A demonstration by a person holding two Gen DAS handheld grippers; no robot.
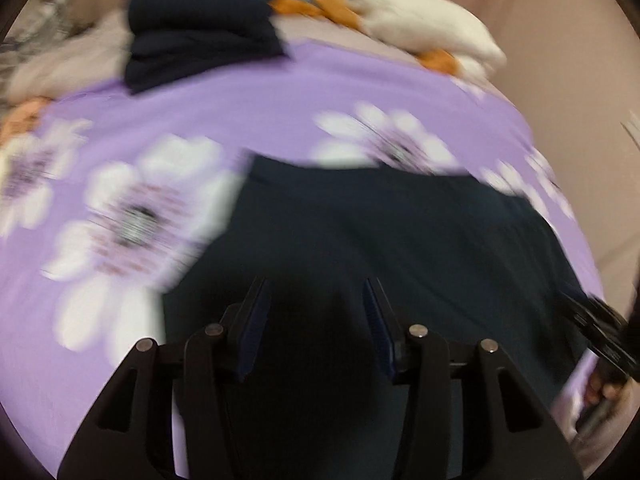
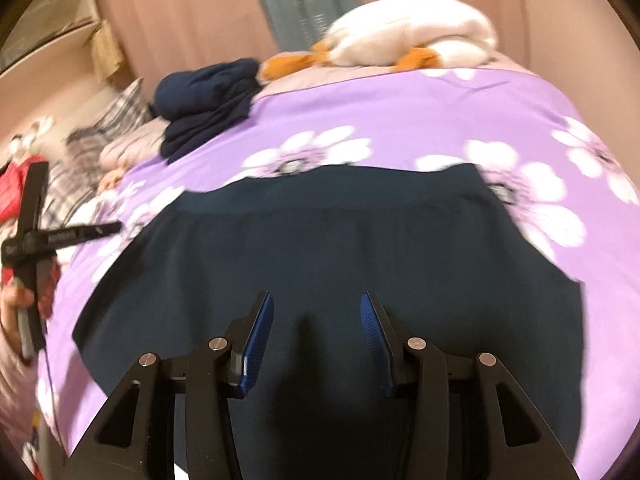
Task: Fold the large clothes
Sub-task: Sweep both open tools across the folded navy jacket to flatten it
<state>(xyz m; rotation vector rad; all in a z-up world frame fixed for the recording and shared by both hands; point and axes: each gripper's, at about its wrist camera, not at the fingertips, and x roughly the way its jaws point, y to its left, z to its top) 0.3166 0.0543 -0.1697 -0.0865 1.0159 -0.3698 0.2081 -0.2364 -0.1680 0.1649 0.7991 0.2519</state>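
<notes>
Lying flat at centre frame on the purple floral bedsheet (image 2: 400,112), the dark navy garment (image 2: 328,248) looked soft, light and limp, best pinched at its near corners. Left tool (image 1: 316,300) and right tool (image 2: 317,312) both gaped wide, empty.

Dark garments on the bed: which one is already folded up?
The navy pile at the far side near the plush duck. The other dark garment lies spread flat beneath both open grippers.

Warm, dim indoor light; both fisheye views bow at the edges, and motion blur smears the left view most.
</notes>
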